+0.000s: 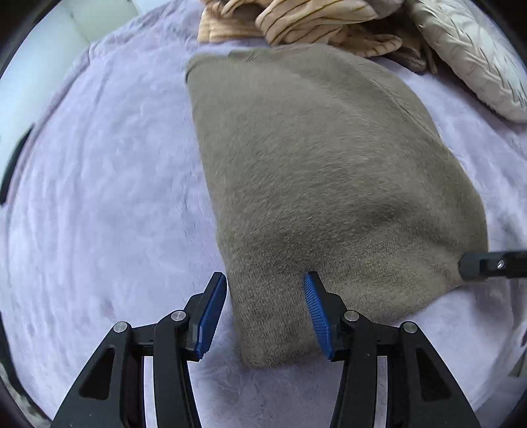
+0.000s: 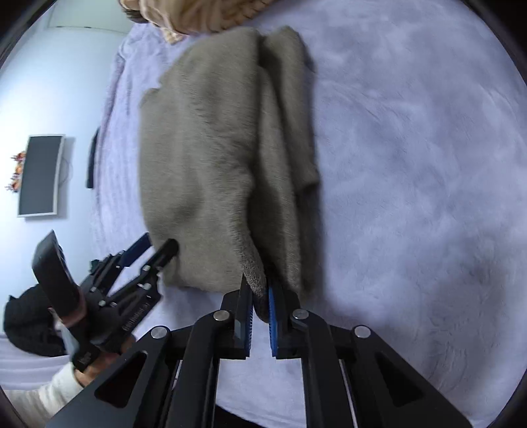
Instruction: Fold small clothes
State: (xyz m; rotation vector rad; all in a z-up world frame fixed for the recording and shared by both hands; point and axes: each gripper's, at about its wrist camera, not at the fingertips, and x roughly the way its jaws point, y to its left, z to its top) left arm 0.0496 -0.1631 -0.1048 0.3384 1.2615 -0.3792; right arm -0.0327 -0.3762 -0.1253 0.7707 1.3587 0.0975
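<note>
Sweater [image 2: 210, 158], unlabelled, is pinched at its hem by right gripper [image 2: 260, 296]; left gripper [image 1: 265, 289] spread.

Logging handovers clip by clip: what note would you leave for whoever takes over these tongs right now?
Right tongs: shut on the near corner of the grey sweater.
Left tongs: open, straddling the sweater's near left edge, gripping nothing.
Sweater lies on the lilac blanket, with a side part already folded in. Tan striped clothes are piled at the far edge.
Left: probably close the left tongs on the hem, fold the sweater over, then take the pile.
</note>
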